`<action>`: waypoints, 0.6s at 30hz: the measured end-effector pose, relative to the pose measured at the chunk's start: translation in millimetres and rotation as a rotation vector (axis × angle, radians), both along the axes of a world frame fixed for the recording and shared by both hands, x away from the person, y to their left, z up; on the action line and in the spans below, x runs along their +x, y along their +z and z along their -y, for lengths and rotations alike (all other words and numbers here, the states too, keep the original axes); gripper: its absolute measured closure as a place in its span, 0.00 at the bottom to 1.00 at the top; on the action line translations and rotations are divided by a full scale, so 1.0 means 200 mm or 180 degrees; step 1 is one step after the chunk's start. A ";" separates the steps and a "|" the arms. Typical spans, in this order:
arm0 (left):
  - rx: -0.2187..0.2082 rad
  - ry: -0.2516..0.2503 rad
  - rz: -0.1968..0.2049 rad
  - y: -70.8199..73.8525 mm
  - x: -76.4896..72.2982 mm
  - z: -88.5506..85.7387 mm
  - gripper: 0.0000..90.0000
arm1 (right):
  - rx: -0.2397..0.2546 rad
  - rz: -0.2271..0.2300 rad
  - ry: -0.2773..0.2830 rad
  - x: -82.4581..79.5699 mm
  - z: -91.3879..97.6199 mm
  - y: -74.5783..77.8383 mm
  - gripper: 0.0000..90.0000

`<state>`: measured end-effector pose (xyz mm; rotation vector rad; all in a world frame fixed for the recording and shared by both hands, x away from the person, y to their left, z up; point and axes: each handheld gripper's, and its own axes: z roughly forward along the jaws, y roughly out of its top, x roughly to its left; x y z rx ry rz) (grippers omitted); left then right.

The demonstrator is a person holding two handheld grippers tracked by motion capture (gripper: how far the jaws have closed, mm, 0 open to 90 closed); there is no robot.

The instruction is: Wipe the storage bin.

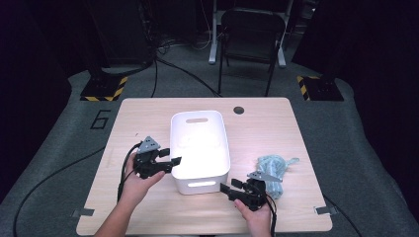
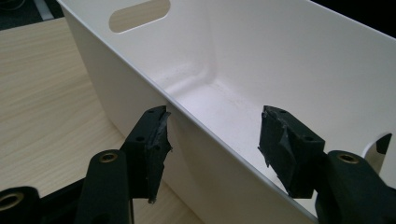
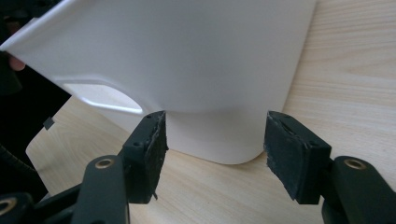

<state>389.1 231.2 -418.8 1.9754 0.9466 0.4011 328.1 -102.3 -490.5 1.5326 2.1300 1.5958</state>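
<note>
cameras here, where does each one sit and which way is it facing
High view: fixed above the person's side, looking forward and down on the light wooden table; both forearms, the left gripper and the right gripper show.
Left gripper view: rides the left gripper, looking along its open jaws, which straddle the side wall of the white plastic bin.
Right gripper view: rides the right gripper, looking along its open jaws at the bin's outer corner.
Shared: all three show the bin and the table.

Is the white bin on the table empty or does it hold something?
Empty: the white bin shows only bare white floor inside, seen from above and from the left claw's camera.
</note>
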 end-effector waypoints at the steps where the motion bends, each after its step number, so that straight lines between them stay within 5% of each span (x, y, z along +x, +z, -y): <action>1: -0.0062 0.0012 -0.0023 -0.01 0.01 0.00 0.48 | -0.0011 -0.0006 0.0010 0.00 -0.01 0.00 0.44; 18: -0.0209 0.0038 -0.0012 -0.02 0.09 0.00 0.53 | -0.0119 -0.0071 0.0059 0.03 -0.06 -0.05 0.45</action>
